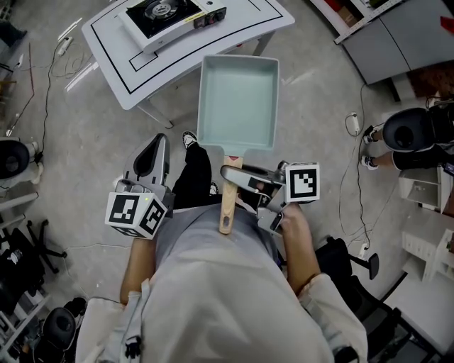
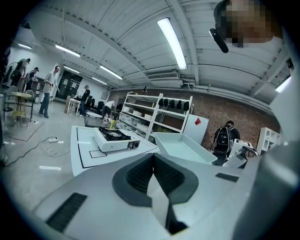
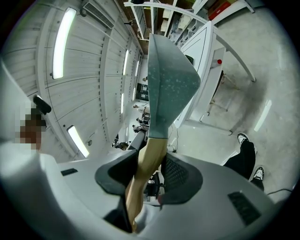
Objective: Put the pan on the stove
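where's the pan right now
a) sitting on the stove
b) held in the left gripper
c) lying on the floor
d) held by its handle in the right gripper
d: the right gripper is clamped on the wooden handle of the pan, which is held short of the stove on the white table.

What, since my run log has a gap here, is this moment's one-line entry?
right gripper: shut on pan handle | pan: in air, not yet on stove | left gripper: shut, empty | stove: bare, on table
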